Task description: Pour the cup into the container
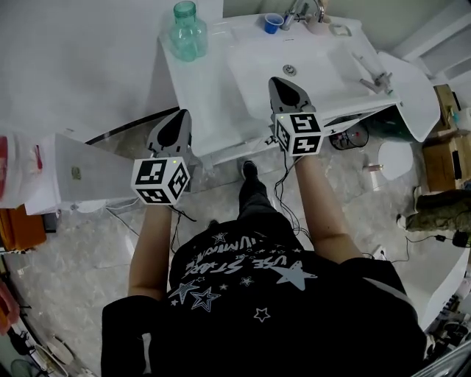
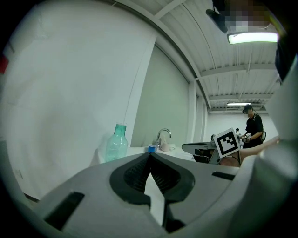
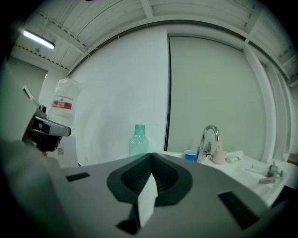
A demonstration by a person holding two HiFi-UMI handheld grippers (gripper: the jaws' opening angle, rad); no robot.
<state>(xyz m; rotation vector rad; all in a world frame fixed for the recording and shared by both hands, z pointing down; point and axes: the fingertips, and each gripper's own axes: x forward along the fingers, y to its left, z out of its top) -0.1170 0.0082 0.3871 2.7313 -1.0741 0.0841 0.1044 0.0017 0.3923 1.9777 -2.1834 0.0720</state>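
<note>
At the surface's [image 1: 213, 96] far edge, by the faucet [image 1: 298, 11]: blue cup [image 1: 273, 23], upright, long axis vertical, well apart at 12 o'clock from your right gripper [image 1: 276, 81]. Green bottle [image 1: 188, 29], likely the container: upright, 12 o'clock from your left gripper [image 1: 182, 114], 9 o'clock from the cup. Nearer hand to the cup: your right. Your right fingers [image 3: 170, 179]: closed tip to tip, nothing between. Your left fingers [image 2: 132, 174]: likewise pressed together, empty. Cup contents: not visible. Scene fits a cup awaiting pickup or one set back.
</note>
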